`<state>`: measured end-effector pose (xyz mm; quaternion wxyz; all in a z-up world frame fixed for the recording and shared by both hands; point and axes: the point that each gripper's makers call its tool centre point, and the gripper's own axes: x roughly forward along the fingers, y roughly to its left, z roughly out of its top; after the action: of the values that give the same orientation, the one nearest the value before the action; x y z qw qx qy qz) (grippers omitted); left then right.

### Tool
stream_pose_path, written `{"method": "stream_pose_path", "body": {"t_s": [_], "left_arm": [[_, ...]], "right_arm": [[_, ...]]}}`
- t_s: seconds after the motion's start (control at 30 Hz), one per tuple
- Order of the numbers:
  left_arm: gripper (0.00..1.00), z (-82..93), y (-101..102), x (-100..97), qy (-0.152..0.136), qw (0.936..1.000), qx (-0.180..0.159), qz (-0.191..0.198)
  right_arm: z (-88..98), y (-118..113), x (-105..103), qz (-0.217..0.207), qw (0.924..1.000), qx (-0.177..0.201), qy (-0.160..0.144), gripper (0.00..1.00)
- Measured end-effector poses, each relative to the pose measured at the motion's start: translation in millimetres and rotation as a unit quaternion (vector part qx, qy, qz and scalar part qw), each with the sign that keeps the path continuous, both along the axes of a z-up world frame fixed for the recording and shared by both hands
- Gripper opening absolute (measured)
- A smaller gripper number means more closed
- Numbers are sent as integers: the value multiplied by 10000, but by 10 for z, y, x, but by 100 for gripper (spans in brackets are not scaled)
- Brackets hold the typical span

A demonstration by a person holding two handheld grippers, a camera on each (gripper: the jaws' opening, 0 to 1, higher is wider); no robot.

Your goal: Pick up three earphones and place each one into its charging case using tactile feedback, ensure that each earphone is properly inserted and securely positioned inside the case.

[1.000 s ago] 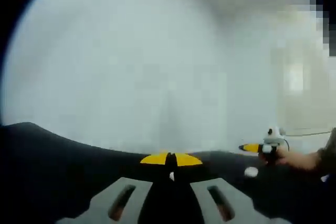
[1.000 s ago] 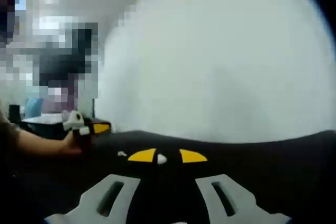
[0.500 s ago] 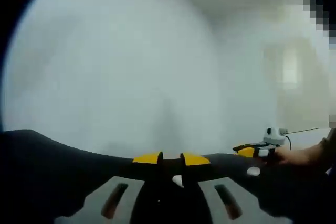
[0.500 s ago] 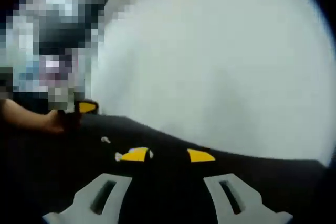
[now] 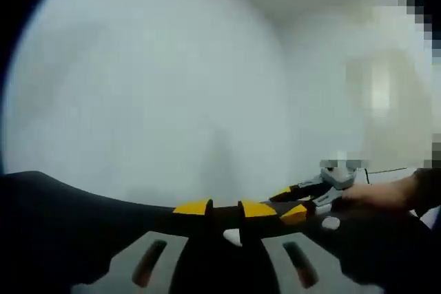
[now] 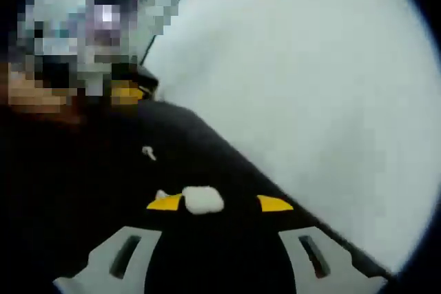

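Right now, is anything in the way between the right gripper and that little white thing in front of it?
Nothing visible is in the way. In the right gripper view, the white object lies on the black table, just ahead of the right gripper, whose jaws stand apart. It is too blurred to tell if it is an earphone or a case.

Pale blurred wall (image 5: 151, 94) beyond far edge of black worktop (image 5: 62, 225); brighter cream patch (image 5: 386, 94) toward right.
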<state>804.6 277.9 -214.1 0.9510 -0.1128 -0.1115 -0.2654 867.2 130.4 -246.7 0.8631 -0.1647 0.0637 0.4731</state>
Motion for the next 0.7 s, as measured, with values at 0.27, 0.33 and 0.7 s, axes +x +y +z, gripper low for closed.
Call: {"method": "stream_pose_path", "body": {"t_s": [0.27,0.33,0.7], "left_arm": [[12,-4,52,57,61,9998,-165,-39],[12,-18,37,60,78,9999,-112,-61],[11,-41,37,35,101,9999,-100,-86]], "right_arm": [[-285,204,343,-102,9911,145,1321,49],[-331,266,380,26,9915,48,1302,49],[-579,353,315,741,9699,-286,2302,42]]}}
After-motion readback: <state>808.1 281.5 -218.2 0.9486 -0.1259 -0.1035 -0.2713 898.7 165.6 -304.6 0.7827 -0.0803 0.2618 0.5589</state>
